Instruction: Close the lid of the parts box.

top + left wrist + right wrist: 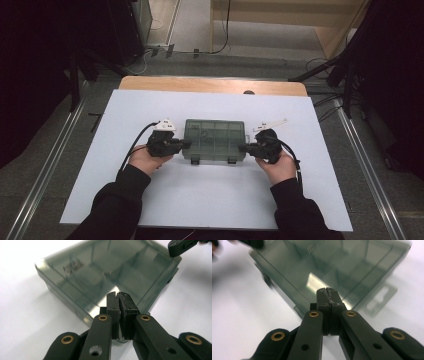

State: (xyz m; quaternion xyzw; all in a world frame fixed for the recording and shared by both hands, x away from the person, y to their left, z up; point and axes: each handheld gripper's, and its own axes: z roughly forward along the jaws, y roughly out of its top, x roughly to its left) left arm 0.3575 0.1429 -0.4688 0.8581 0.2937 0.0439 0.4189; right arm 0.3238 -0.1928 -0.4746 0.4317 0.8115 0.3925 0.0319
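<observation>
High view puts my left gripper (pixel 186 144) at the left end of the smoked plastic organizer box (pixel 215 139) on the white worktop (pixel 200 200), jaws clenched on nothing; my right gripper (pixel 243 148) mirrors it at the right end, clenched too. I judge the box light, stiff and slick, with thin walls that could crack, so I'd take it by the end rims. Contents blur behind the tinted lid; the front latches (pixel 195 160) are too small to tell fastened or not.
</observation>
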